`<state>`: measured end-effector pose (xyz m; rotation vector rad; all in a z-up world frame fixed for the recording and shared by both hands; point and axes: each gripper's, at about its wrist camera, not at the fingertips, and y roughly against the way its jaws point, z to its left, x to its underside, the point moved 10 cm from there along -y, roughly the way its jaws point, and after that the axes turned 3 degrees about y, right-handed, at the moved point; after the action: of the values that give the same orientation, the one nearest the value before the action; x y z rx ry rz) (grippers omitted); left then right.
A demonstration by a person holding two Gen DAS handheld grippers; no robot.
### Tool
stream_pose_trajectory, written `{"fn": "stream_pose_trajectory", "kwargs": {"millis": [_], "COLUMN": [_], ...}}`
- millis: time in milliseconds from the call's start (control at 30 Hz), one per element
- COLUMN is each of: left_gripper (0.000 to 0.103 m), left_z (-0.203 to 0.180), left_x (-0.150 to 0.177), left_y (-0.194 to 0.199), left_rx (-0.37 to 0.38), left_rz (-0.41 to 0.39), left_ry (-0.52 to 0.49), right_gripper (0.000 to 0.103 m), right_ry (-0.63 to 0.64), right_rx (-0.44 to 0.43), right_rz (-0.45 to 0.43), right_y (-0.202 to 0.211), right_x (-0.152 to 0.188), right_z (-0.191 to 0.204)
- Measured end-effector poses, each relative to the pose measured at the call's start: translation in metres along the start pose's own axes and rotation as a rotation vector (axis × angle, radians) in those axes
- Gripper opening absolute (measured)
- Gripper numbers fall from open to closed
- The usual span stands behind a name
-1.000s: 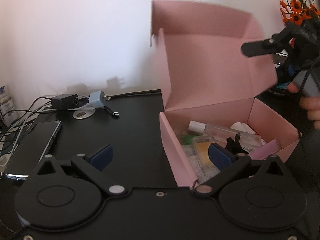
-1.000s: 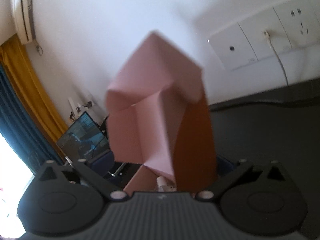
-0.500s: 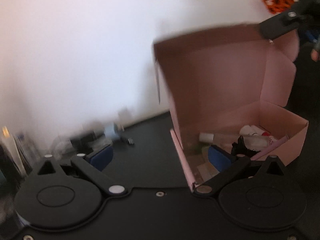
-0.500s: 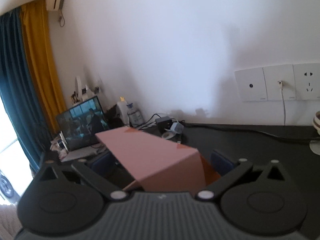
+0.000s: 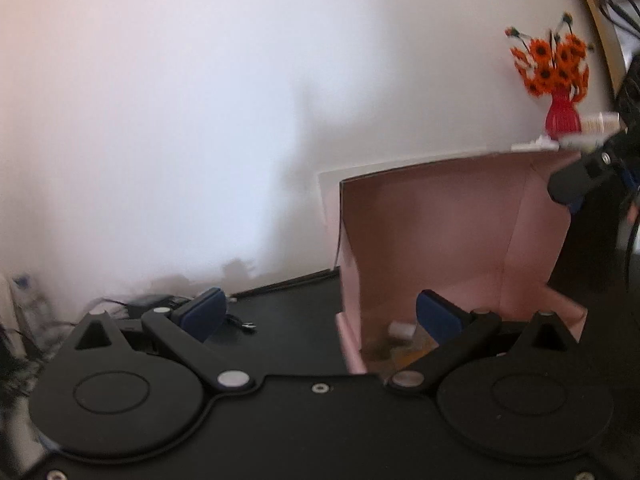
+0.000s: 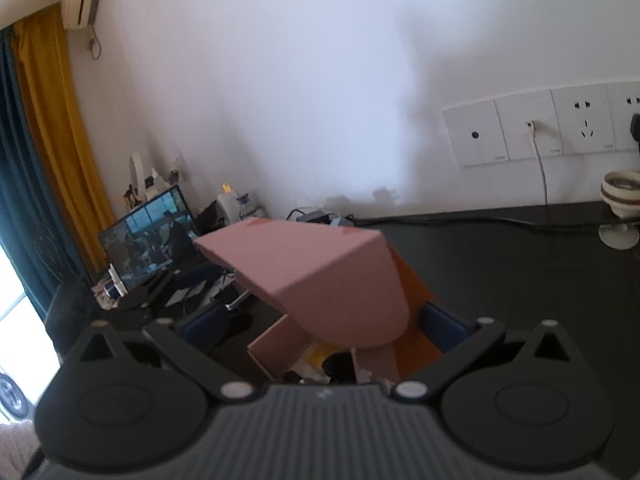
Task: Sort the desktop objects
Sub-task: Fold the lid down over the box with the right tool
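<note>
— Where stood the pink box (image 5: 448,240)?

— On the black table (image 5: 296,312), near the wall, lid (image 6: 316,276) tipped forward over the open tray. Inside, blurred: a white cap, something yellow, perhaps a clear bottle; hard to tell more.

— And the left tool (image 5: 320,314)?

— Spread wide, holding nothing. Its right blue pad low inside the box mouth, its left pad out over bare table, the box's left wall between the two.

— The right tool (image 6: 324,322)?

— Spread as well, straddling the lid's side flap, pads apart from the card on both sides. Seen from the left camera at the lid's upper right corner; touching or not, cannot tell.

— Around the box?

— Chargers and cables (image 5: 160,304) by the wall, a red vase of orange flowers (image 5: 560,92) behind, wall sockets (image 6: 552,128), a lit screen (image 6: 152,236) further left.
</note>
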<state>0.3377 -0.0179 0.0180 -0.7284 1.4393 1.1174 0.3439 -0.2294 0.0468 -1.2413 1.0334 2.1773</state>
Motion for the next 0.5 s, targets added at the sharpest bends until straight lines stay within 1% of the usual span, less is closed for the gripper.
{"fn": "stream_pose_trajectory", "kwargs": {"millis": [67, 233, 400, 500], "left_gripper": [0.103, 0.103, 0.103, 0.103], "left_z": [-0.005, -0.022, -0.036, -0.038], "left_x": [0.001, 0.005, 0.008, 0.011], "left_y": [-0.004, -0.006, -0.004, -0.002], "left_rx": [0.034, 0.07, 0.093, 0.084], "left_rz": [0.009, 0.008, 0.002, -0.003], "left_ry": [0.017, -0.029, -0.052, -0.069], "right_gripper": [0.102, 0.102, 0.102, 0.102], "right_ry": [-0.018, -0.037, -0.047, -0.058], "right_rx": [-0.003, -0.013, -0.011, -0.006], "right_rz": [0.001, 0.009, 0.015, 0.023], "right_y": [0.001, 0.005, 0.007, 0.004], "right_x": [-0.001, -0.001, 0.003, 0.007], "right_z": [0.001, 0.008, 0.014, 0.016]}}
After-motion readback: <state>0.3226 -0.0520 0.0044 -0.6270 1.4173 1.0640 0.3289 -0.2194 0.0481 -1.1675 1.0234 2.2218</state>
